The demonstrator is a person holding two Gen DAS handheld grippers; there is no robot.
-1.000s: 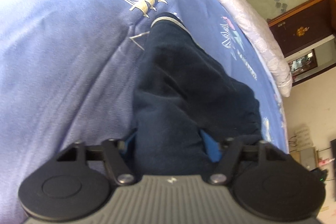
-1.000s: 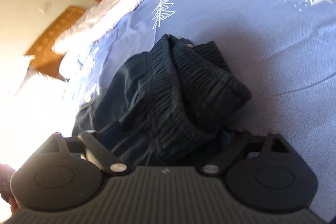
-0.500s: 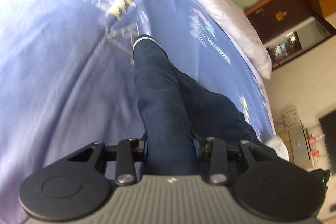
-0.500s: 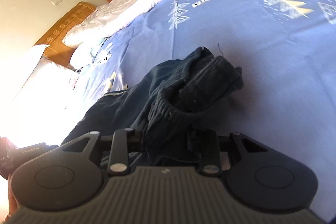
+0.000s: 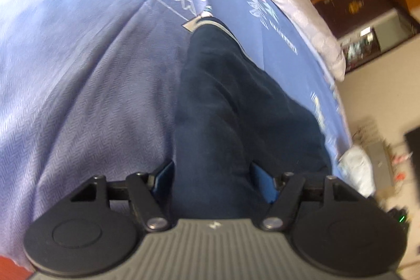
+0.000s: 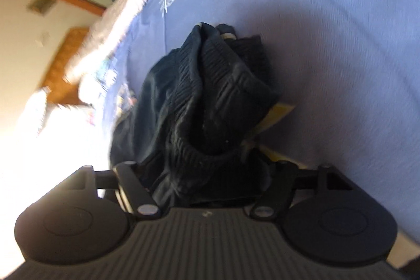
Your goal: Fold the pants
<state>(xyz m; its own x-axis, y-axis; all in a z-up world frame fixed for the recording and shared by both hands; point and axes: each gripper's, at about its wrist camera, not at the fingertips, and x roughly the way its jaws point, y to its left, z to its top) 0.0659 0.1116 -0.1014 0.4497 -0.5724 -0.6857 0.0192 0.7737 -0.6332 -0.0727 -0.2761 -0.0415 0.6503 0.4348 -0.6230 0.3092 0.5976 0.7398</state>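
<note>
The dark blue pants (image 5: 231,106) lie stretched out on the blue bedspread (image 5: 78,96) (it has little drawings on it). The left gripper (image 5: 212,175) has just opened; a pant leg runs between its fingers. The right gripper (image 6: 207,175) has opened too, around the bunched waistband (image 6: 210,85).

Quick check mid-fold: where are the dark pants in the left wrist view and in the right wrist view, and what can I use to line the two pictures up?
Left wrist view: the dark pants run up the middle as a long leg, from between the jaws to a pale-edged cuff.
Right wrist view: the pants sit centre frame as a bunched ribbed waistband, reaching down between the jaws.
Shared landmark: the blue printed bedspread under them.
</note>
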